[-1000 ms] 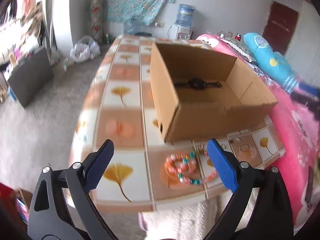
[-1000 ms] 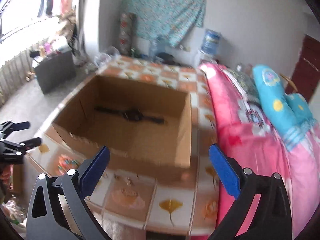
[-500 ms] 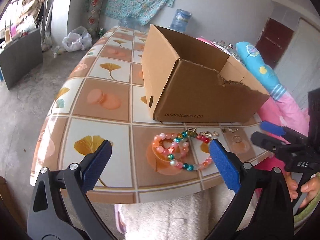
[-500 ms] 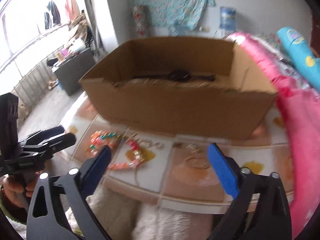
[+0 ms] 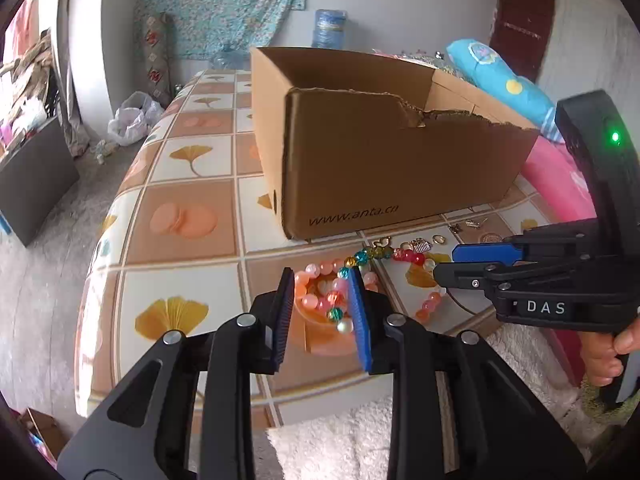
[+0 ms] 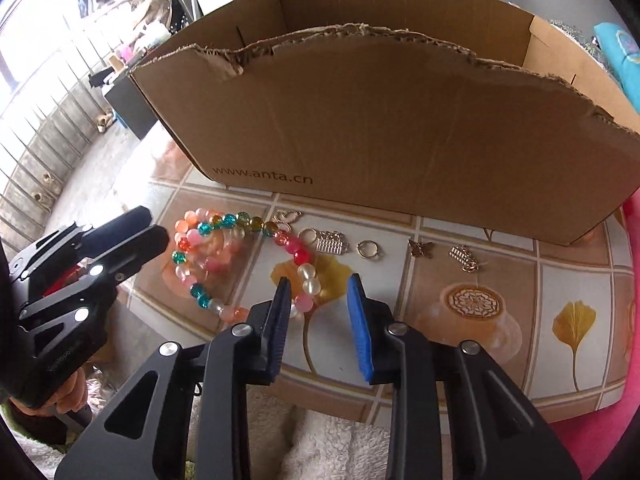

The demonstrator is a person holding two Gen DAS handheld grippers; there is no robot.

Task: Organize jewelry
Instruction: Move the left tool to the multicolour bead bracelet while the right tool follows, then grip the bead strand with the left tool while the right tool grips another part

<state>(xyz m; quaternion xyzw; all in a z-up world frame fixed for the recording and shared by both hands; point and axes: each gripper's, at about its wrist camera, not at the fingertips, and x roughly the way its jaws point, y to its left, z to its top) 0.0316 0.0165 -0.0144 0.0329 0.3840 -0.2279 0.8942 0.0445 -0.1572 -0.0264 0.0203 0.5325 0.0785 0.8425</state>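
A string of coloured beads lies coiled on the tiled tablecloth in front of a cardboard box. My left gripper hangs over the coil's left part. Its jaws are closing, with beads between them, and the pads do not visibly press. My right gripper is over the string's right end. Its jaws are closing around pale and pink beads there. Each gripper shows in the other's view: right gripper, left gripper. The box's inside is hidden.
Small metal pieces lie in a row before the box: a heart, a comb charm, a ring, a butterfly and another charm. The table's front edge is close below. Pink bedding lies to the right.
Both grippers have come down toward the beads at the table's front. Their jaws have narrowed from wide apart. The right gripper has moved in close beside the left one.
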